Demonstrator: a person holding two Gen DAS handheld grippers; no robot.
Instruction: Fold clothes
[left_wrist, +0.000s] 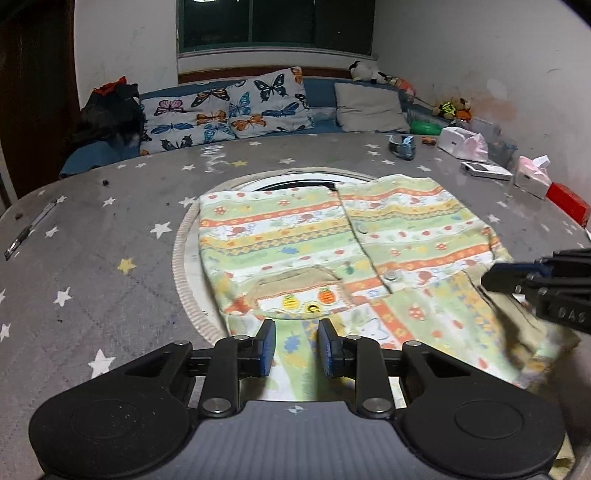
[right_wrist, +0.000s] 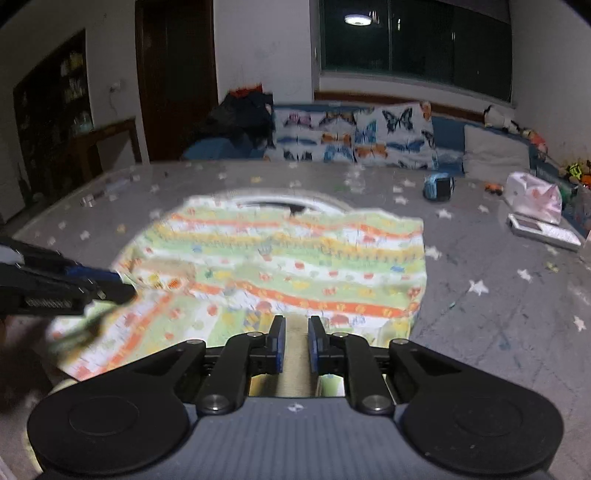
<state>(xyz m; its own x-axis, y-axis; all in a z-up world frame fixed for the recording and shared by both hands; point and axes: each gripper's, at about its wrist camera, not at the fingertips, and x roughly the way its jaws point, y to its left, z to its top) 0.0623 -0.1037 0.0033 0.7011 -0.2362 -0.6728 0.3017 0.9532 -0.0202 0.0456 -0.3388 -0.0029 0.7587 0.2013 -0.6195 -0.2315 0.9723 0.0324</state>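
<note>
Between both grippers' parted fingers (left_wrist: 267, 345) lies the striped garment (left_wrist: 332, 251).

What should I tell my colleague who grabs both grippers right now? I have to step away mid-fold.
Left gripper: jaws apart over the near hem of the striped garment, gripping nothing that shows.
Right gripper: jaws apart with cloth between the pads; the view is blurred, so any grip is unclear.
The garment lies mostly flat on the star-patterned table, partly over a round white insert. Its right part is already lapped over the middle.
Left to do: fold the near end up and square it.
</note>
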